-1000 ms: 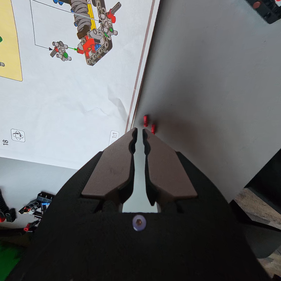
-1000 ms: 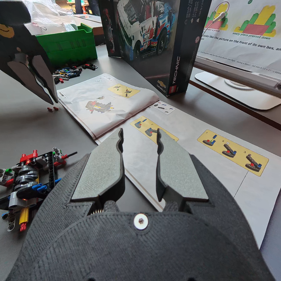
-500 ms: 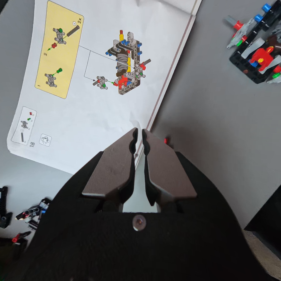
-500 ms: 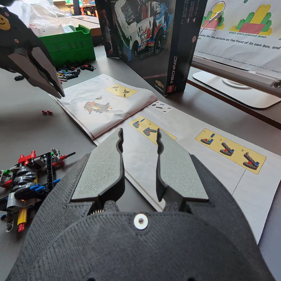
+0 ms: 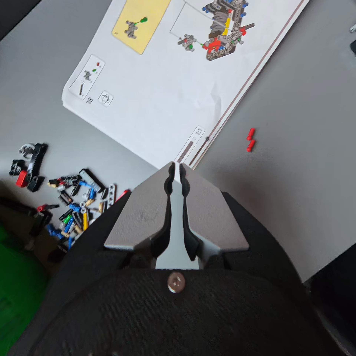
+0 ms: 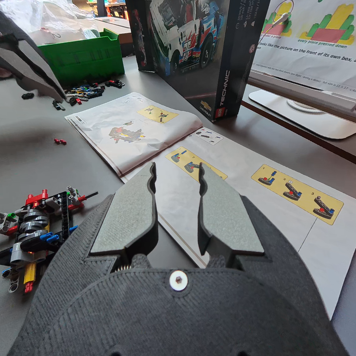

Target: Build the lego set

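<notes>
Underneath all of it, a grey table (image 6: 28, 163). At the far side, upright, a dark box (image 6: 192, 48) with a racing car printed on its face; to its right, a printed sheet with coloured brick drawings (image 6: 308, 38) above a flat white stand base (image 6: 300, 115). In front of the box, lying open and flat, an instruction booklet (image 5: 154, 96), its left page slightly creased and curling. Far left, beside the box, a green bin (image 6: 81, 55) with clear plastic bags behind it. Near the bottom of the right wrist view, the right gripper (image 6: 177, 167): released, a wide gap between the jaws, nothing in it, raised over the near edge of the booklet. In the left wrist view, the left gripper (image 5: 177, 165): clenched down to a thin slit, nothing caught between the jaws, aimed at the booklet's near corner and clear of the table. Left of the right gripper, flat on the table and untouched, the partly built model (image 6: 38, 221): black frame, grey discs, red, blue and yellow parts. In front of the bin, left of the booklet, a heap of loose pieces (image 5: 77, 202), somewhat blurred. Smallest of all, 2 red pins (image 5: 251, 139), end to end on bare table just beside the booklet's edge, apart from both grippers and well apart from the model.
</notes>
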